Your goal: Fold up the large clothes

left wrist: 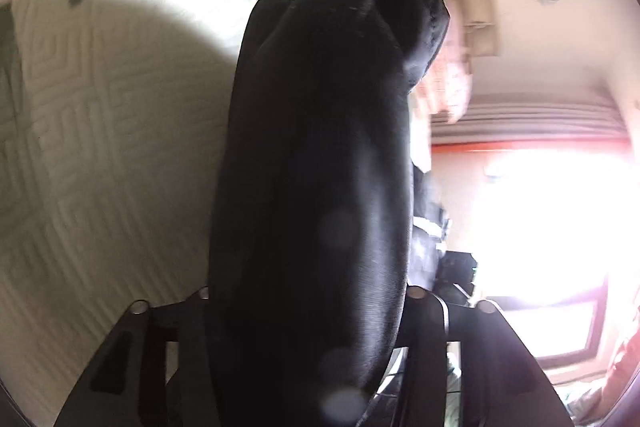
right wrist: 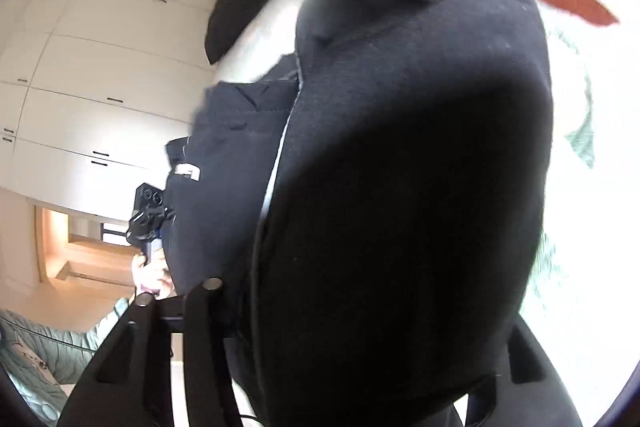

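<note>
The quilted white bedspread (left wrist: pixel 100 131) fills the left of the left wrist view, its far part printed with red and green leaves, and it lies open and bare on that side of the cloth. To the right of the same view a bright window (left wrist: pixel 552 227) glares and washes out the room's edge. In the right wrist view white cupboard doors (right wrist: pixel 100 67) close off the left, while the leaf-printed cover (right wrist: pixel 580 75) spreads on the right. The black garment (left wrist: pixel 320 167) is lifted off the bed and hangs between both tools — a thick, smooth, dark bundle draped over the left gripper (left wrist: pixel 308 311), covering its fingertips, so I cannot tell whether that claw is clenched or released. In the right wrist view the garment (right wrist: pixel 400 167) bulges over the right gripper (right wrist: pixel 352 307) in the same way, with a pale seam line running down its left edge and a small white label further left — this claw's state is hidden too. The other hand (right wrist: pixel 150 273) shows beyond, gripping a tool handle.
</note>
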A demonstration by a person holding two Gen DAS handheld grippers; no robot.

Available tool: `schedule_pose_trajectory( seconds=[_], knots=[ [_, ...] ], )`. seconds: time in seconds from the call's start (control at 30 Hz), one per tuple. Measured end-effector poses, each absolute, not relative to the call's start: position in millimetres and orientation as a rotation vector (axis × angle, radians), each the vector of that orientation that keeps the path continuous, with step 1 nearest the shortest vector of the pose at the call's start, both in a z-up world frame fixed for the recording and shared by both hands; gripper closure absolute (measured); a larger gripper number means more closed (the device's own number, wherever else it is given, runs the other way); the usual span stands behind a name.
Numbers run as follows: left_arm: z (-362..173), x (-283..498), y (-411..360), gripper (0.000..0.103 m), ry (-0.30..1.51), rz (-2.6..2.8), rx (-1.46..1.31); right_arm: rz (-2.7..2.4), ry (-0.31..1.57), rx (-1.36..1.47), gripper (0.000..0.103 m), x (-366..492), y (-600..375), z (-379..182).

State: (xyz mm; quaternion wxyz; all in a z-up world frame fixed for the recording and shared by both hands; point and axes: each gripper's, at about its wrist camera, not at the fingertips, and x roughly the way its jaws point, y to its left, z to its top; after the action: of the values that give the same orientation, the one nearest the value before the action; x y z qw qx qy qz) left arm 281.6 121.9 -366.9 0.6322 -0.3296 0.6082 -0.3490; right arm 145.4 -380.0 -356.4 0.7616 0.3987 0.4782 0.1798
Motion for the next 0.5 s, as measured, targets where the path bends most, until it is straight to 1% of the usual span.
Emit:
schedule_pose_trajectory(
  seconds=[0.17,0.3,0.4,0.5],
  knots=[
    [-300,252,118,0.057,1.297,-0.914,-0.705,0.387,0.966,0.814,0.053,117,-348,-293],
    [-243,227,133,0.057,1.226,-0.992,-0.680,0.375,0.895,0.795,0.053,81,-332,-237],
    [-214,207,147,0.057,1.199,-1.031,-0.673,0.360,0.870,0.770,0.053,55,-315,-199],
    [-200,184,164,0.056,1.198,-1.052,-0.664,0.342,0.872,0.749,0.053,29,-297,-176]
  ],
)
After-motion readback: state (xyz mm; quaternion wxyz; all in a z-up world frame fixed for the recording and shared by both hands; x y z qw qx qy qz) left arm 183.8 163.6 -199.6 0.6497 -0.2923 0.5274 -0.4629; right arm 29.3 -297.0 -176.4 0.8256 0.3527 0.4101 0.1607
